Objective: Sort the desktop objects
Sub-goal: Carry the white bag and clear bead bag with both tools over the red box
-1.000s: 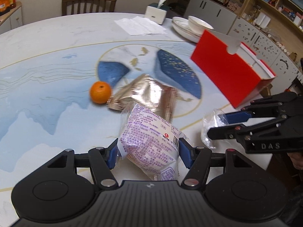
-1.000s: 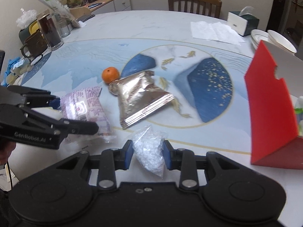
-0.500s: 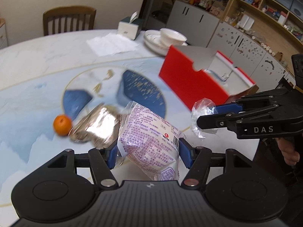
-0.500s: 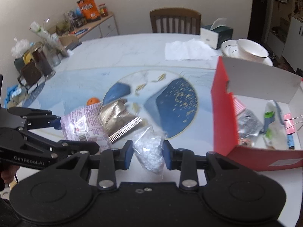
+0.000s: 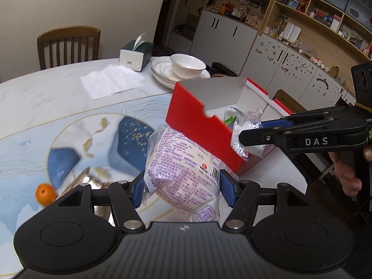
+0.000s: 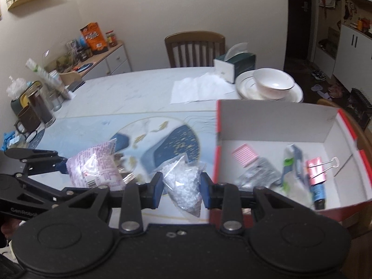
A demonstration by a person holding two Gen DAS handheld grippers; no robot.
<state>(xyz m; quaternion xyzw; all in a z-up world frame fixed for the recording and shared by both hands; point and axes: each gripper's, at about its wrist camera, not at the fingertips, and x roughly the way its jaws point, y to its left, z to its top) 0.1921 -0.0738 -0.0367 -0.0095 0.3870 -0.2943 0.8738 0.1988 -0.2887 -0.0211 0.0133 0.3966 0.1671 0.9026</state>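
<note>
Two packets are held off the table [image 6: 144, 88]: the left gripper [image 5: 181, 187] is clamped about half open on a purple-printed packet [image 5: 183, 174], and the right gripper [image 6: 181, 188] is closed narrowly on a clear bag [image 6: 183, 183] of white bits. Both sit just beside the near red wall of one box [image 6: 274, 118], which stands open at the table's right edge. The right view looks into the box and shows one pink pad [image 6: 244, 157], one pink binder clip [image 6: 322, 167], one dark foil piece and one green-and-white packet; white floor is free along the back wall. The left view shows only the box's outer red wall and a grey flap, but it alone shows one orange [image 5: 45, 193] and part of one silver bag [image 5: 83, 181] on the table's blue design, and a hand [image 5: 348, 176] on the right gripper's handle. The table centre is bare. At its far edge stand one tissue box [image 6: 234, 66], one paper sheet [image 6: 200, 89] and one bowl [image 6: 273, 83] on stacked plates; one chair [image 6: 195, 48] stands behind. Jars and mugs, blurred, crowd the left edge.
</note>
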